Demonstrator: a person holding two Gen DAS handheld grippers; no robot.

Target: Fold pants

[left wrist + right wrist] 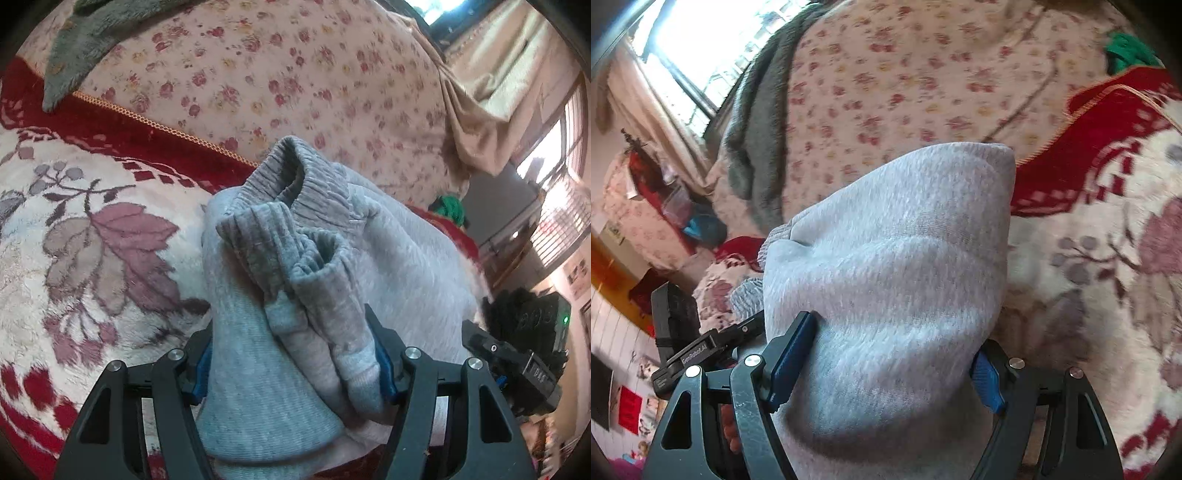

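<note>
The grey fleece pants point(295, 280) are bunched into a thick folded bundle, held above the bed. In the left wrist view their ribbed cuffs point(299, 192) stick up at the top. My left gripper point(295, 365) is shut on the cuff end of the bundle, blue pads pressing both sides. In the right wrist view the pants point(897, 280) fill the middle as a smooth folded fleece roll. My right gripper point(890, 365) is shut on that end. The other gripper's body shows at each view's edge point(517, 354), close beside.
A red and cream floral blanket point(92, 240) covers the bed below. A floral pink quilt point(295, 74) is heaped behind, with a grey fleece cloth point(81, 48) on it. A green item point(1126, 51) lies by the quilt. Windows and curtains point(491, 85) stand beyond.
</note>
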